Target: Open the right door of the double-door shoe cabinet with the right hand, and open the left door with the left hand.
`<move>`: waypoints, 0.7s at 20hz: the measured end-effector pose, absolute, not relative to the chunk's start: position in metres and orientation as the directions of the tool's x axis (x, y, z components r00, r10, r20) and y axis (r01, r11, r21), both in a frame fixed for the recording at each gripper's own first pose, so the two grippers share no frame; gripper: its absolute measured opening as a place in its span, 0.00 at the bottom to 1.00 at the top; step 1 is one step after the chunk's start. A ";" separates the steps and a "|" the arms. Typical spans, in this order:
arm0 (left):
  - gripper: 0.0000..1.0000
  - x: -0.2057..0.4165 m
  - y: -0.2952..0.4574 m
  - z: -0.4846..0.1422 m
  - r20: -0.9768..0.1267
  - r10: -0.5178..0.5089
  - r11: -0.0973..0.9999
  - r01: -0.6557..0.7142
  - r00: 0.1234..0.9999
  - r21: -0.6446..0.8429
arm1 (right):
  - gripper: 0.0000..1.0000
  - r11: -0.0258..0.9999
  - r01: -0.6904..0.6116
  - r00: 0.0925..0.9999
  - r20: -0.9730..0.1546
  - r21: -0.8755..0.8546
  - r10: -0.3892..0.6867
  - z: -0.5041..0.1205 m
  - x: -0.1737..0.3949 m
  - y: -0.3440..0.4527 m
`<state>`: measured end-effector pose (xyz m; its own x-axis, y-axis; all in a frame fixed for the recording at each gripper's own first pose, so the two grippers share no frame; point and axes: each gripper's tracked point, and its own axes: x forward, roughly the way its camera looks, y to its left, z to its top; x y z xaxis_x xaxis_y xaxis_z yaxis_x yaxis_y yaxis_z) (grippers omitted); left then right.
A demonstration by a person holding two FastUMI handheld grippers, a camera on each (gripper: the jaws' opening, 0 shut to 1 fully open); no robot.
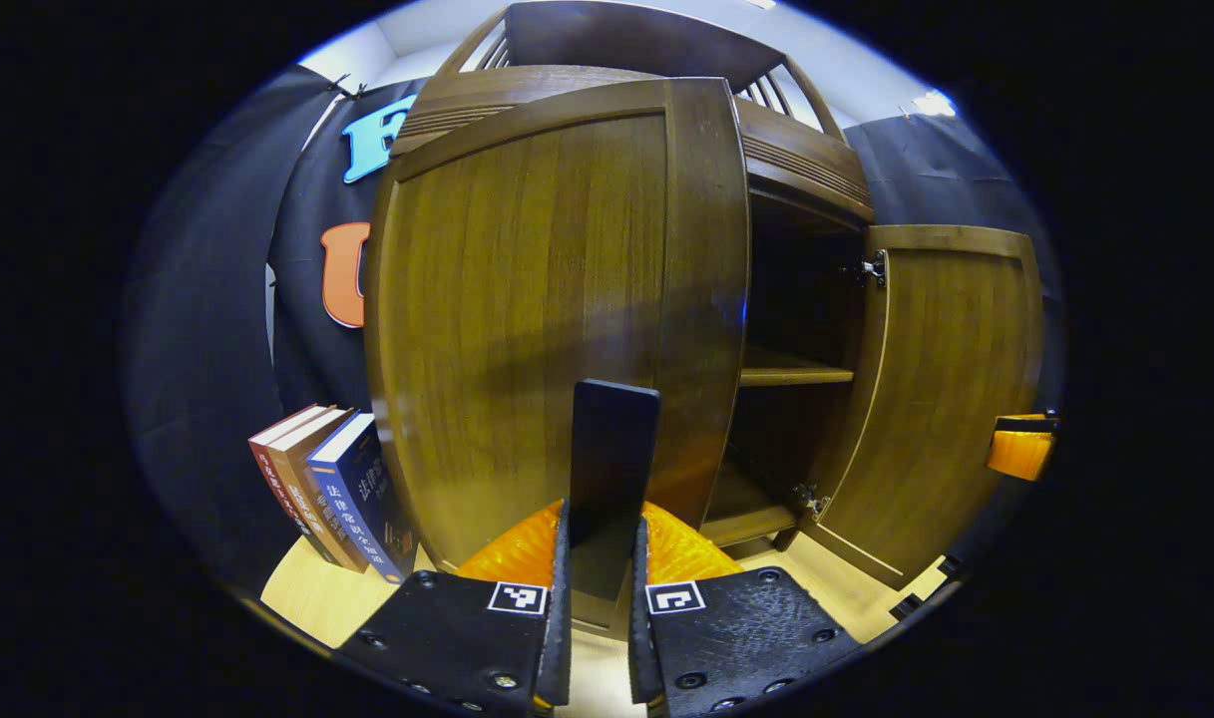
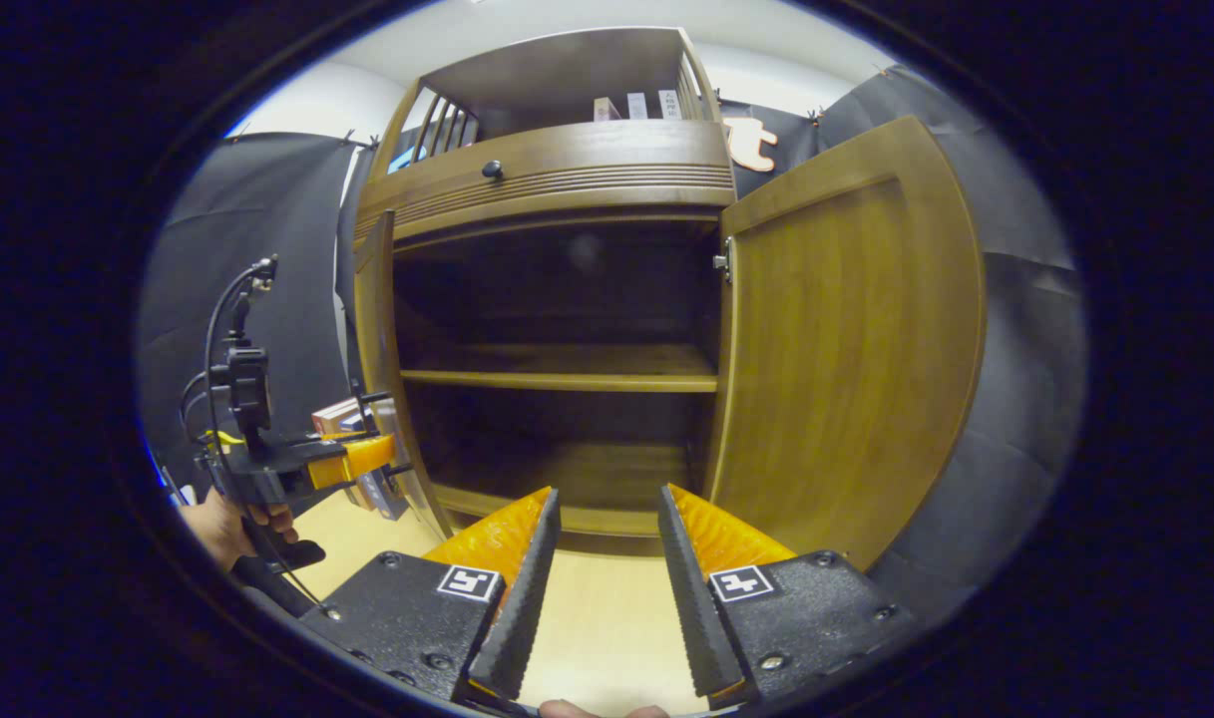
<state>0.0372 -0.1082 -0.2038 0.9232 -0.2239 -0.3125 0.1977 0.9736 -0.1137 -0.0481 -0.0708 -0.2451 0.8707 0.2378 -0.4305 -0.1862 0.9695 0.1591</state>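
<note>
The brown wooden shoe cabinet [image 2: 567, 189] stands with both doors swung out. In the left gripper view the left door [image 1: 527, 319] faces me, and its dark flat handle [image 1: 613, 449] stands between the fingers of my left gripper [image 1: 603, 514], which is shut on it. The right door [image 1: 951, 399] hangs wide open, with my right gripper [image 1: 1020, 449] showing past its outer edge. In the right gripper view my right gripper [image 2: 607, 494] is open and holds nothing, in front of the cabinet's interior. The right door [image 2: 846, 349] stands beside it; the left door [image 2: 377, 379] is edge-on, with my left gripper [image 2: 367, 454] on it.
Several books [image 1: 327, 489] lean beside the cabinet's left side. Inside, a bare shelf [image 2: 567, 377] crosses the middle. Above the doors is a drawer with a dark knob [image 2: 492, 170]. A hand [image 2: 222, 529] holds the left gripper. Light wooden floor [image 2: 597, 618] lies in front.
</note>
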 end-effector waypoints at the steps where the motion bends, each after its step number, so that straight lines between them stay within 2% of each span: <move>1: 0.22 0.033 -0.104 -0.203 -0.314 -0.223 0.974 0.198 0.923 -0.111 | 0.63 0.966 -0.190 0.870 -0.426 0.176 0.249 -0.244 -0.048 -0.068; 2: 0.22 0.029 -0.099 -0.203 -0.314 -0.219 0.975 0.195 0.924 -0.106 | 0.65 0.963 -0.197 0.869 -0.421 0.186 0.259 -0.244 -0.048 -0.065; 11: 0.22 0.001 -0.067 -0.201 -0.317 -0.151 0.987 0.123 0.936 -0.107 | 0.61 0.956 -0.223 0.855 -0.433 0.192 0.287 -0.244 -0.046 -0.054; 13: 0.22 -0.006 -0.057 -0.202 -0.320 -0.136 0.989 0.111 0.938 -0.097 | 0.66 0.951 -0.234 0.847 -0.439 0.201 0.300 -0.245 -0.046 -0.052; 14: 0.22 -0.009 -0.051 -0.203 -0.322 -0.125 0.991 0.101 0.938 -0.092 | 0.64 0.950 -0.237 0.844 -0.441 0.206 0.306 -0.245 -0.047 -0.050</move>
<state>-0.0085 -0.0510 -0.2027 0.9383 -0.1252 -0.3224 0.1006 0.9907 -0.0921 -0.0469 -0.0498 -0.2455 0.8436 0.3060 -0.4414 -0.2368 0.9495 0.2056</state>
